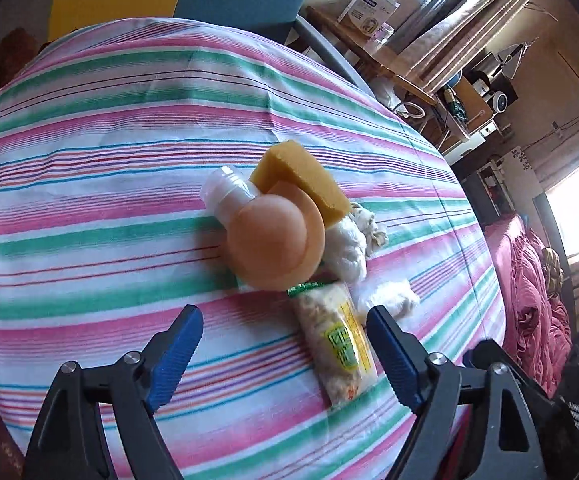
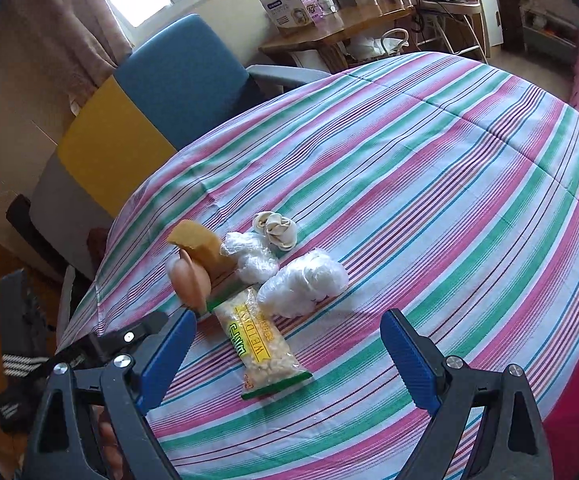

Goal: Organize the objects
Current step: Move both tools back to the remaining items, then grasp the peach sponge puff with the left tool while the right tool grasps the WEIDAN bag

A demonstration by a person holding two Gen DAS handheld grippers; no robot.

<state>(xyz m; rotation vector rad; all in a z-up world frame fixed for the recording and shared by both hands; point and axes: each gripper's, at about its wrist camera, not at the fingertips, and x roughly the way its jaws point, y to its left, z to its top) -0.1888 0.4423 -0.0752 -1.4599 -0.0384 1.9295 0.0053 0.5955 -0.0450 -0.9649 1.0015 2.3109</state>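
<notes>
Grippers, left (image 1: 281,330) and right (image 2: 287,334), gape over two plastic bundles (image 2: 303,286), one snack packet (image 2: 263,354).

"WEIDA" on the snack packet (image 2: 263,350)

Items bunched tight mid-table: snack packet (image 2: 263,354) nearest, peach dome (image 1: 275,242) and yellow sponge (image 1: 301,178) touching behind, white plastic wads (image 2: 303,284) just right. Striped cloth (image 2: 449,200) bare right and beyond cluster — wide passage there. Blue-yellow chair (image 2: 149,100) blocks far edge.
</notes>
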